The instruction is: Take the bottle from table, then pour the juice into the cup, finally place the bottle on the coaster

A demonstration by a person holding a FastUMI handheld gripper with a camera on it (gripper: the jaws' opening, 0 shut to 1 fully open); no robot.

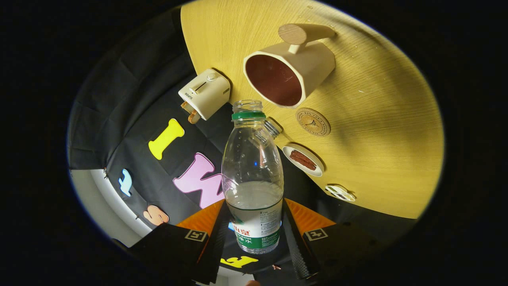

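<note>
Between the two fingers: bottle [253,174], clear plastic, cap off, green neck ring, label end nearest the camera, liquid pooled low in the body.
Gripper [254,234]: both fingers pressed against the bottle's labelled lower part, clamped.
Just beyond the open mouth: cup [291,71], beige, dark brown inside, side handle, opening turned toward the bottle; view rolled with the tilt.
Beside the cup, on the wooden table [381,131]: round coaster [313,122], bare.
Further along: small jar [273,128], white dish [303,160] with a brown piece, white toaster-like appliance [205,93].
Step judged: pouring, liquid not yet at the neck.
Handling advice: mouth kept over the cup's opening, tilt increased slowly, grip kept firm, coaster kept free.
</note>
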